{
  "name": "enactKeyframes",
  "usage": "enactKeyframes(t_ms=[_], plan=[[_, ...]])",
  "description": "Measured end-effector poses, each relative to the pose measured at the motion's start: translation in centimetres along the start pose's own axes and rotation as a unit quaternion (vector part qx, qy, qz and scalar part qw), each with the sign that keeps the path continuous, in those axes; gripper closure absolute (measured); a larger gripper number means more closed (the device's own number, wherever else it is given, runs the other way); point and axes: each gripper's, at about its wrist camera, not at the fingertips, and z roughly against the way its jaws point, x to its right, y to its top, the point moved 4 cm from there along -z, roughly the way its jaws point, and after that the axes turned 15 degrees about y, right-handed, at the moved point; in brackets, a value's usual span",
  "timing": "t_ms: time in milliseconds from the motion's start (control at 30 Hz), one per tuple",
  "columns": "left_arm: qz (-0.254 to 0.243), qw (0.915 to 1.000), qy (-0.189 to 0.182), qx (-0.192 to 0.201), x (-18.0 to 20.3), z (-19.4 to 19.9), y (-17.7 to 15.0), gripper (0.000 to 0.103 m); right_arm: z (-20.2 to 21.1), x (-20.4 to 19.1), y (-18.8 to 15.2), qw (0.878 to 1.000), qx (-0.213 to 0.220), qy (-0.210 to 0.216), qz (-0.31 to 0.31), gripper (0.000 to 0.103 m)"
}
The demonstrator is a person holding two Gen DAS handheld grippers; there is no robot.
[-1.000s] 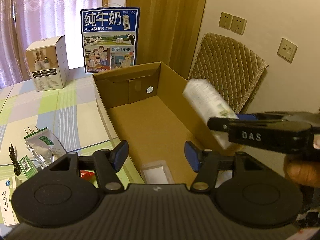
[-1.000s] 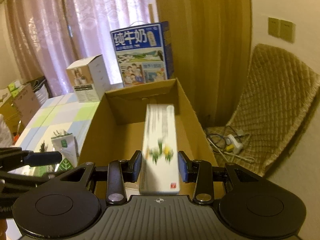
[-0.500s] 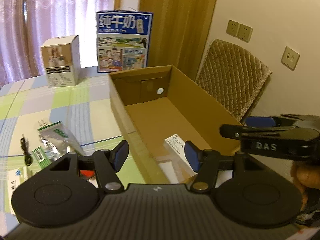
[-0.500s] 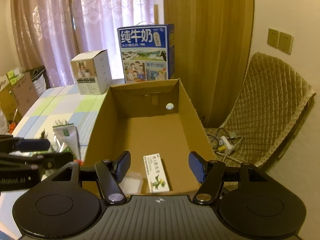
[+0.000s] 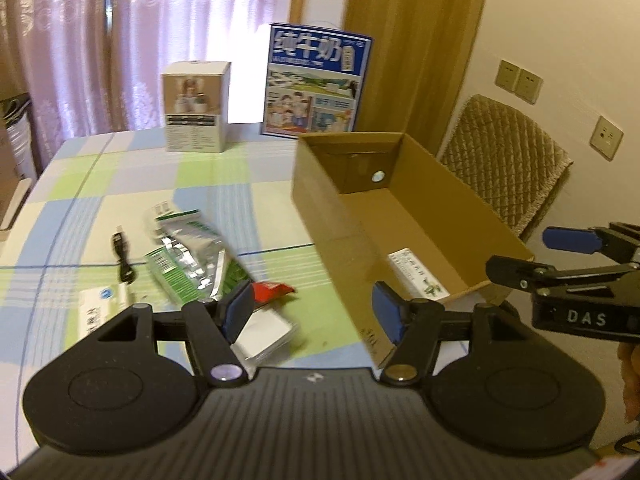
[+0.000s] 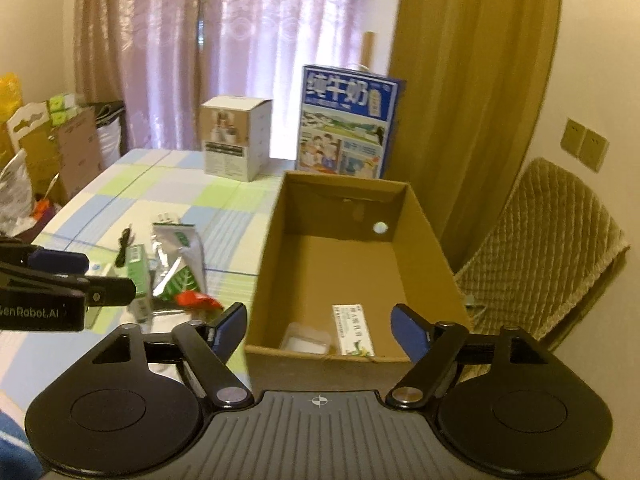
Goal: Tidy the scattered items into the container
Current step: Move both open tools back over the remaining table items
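The cardboard box (image 6: 416, 240) is set on the right part of the checked tablecloth (image 5: 120, 184), open at the top, and two things are already lodged at its near end: a white-and-green carton (image 6: 353, 330) lying flat on the floor of the box, and just beside it, to the left, a small clear plastic case (image 6: 306, 338). The rest is judged to be still outstanding — on the cloth to the left of the box a loose cluster is seen: a silver-and-green pouch (image 5: 192, 256), a green packet (image 5: 166, 278), a red wrapper (image 5: 274, 290), a white card (image 5: 266, 338), a black cable (image 5: 124, 258) and a white box (image 5: 98, 312) at the near edge. The left gripper (image 5: 314, 312) is held above this cluster with its jaws wide apart and nothing between them; the right gripper (image 6: 320, 330) is held over the near end of the box, likewise spread wide and empty. The task is thus taken to be at an early stage, with most items left to gather.
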Motion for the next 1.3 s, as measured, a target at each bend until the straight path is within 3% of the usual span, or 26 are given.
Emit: enactKeyframes(t_ms=[433, 500, 733, 967, 1300], plan=[[0.031, 0.9987, 0.042, -0.001, -5.9, 2.6, -2.6, 0.034, -0.4, -4.8, -0.3, 0.999, 0.001, 0.042, 0.025, 0.018], [0.029, 0.9982, 0.053, -0.002, -6.9, 2.9, -3.1, 0.026, -0.7, -5.0, -0.6, 0.999, -0.001, 0.05, 0.021, 0.016], [0.035, 0.9948, 0.095, -0.013, -11.1, 3.5, -5.3, 0.017, -2.3, -5.7, -2.4, 0.996, -0.021, 0.09, 0.015, 0.011], [0.044, 0.9911, 0.122, -0.031, -14.1, 2.7, -7.3, 0.013, -4.4, -7.0, -3.3, 0.992, -0.039, 0.118, 0.02, 0.01], [0.054, 0.9883, 0.131, -0.057, -16.4, -0.4, -8.8, 0.011, -8.3, -8.9, -3.7, 0.987, -0.067, 0.144, 0.033, 0.01]])
